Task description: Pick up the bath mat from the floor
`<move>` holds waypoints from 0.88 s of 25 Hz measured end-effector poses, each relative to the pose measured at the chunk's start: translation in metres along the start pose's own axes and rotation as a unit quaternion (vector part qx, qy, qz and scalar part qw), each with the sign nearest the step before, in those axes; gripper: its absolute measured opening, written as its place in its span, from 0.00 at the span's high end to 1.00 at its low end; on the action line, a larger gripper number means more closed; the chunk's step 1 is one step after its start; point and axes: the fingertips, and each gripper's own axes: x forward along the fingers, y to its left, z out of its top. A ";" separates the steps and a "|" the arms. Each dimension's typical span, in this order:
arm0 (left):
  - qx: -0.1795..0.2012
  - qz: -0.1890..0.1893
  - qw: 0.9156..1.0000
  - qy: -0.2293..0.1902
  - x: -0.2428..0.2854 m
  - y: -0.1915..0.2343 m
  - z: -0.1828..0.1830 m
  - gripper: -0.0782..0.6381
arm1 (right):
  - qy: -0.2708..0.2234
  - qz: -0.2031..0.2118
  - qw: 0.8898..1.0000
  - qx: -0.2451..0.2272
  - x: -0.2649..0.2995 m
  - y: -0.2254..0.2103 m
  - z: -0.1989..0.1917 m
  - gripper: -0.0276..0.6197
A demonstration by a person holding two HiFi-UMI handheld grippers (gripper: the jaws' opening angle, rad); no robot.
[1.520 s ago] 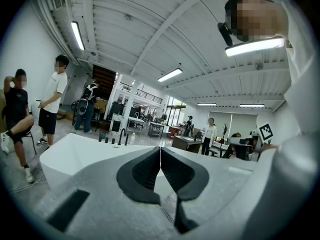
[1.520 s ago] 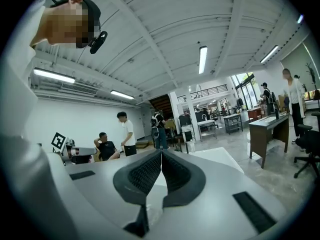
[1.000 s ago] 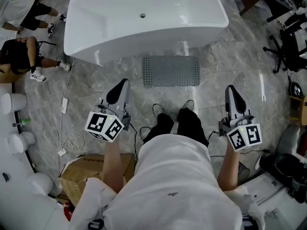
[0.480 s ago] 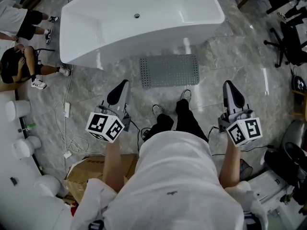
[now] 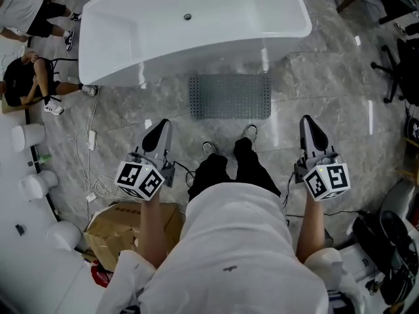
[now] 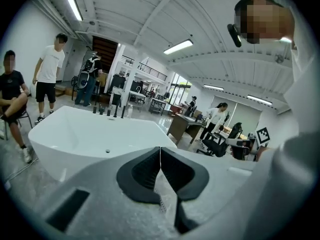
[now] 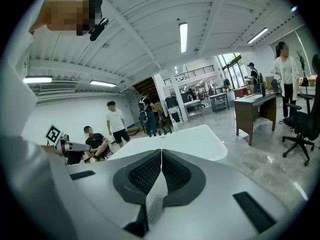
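Short of the bath mat (image 5: 229, 97), left tongs (image 5: 160, 128) and right tongs (image 5: 311, 128) closed, empty; hands hidden.

The grey bath mat (image 5: 230, 97) looks matt and dotted all over (rubbery, it seems), the white bathtub (image 5: 196, 50) smooth and glossy, the veined stone floor (image 5: 327, 90) polished.

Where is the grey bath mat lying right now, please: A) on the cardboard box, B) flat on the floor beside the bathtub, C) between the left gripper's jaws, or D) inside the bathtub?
B: the bath mat lies spread flat on the floor, right next to the white bathtub.
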 end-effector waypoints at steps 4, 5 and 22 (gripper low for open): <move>-0.010 0.013 1.000 0.010 0.026 0.002 -0.006 0.87 | 0.015 0.002 1.000 0.003 0.022 -0.028 -0.014 0.94; -0.010 0.015 1.000 0.013 0.032 0.003 -0.009 0.87 | 0.021 -0.001 1.000 0.003 0.027 -0.034 -0.019 0.94; -0.041 0.026 0.991 0.121 0.121 0.116 -0.181 0.87 | 0.135 -0.056 0.989 0.015 0.129 -0.088 -0.203 0.94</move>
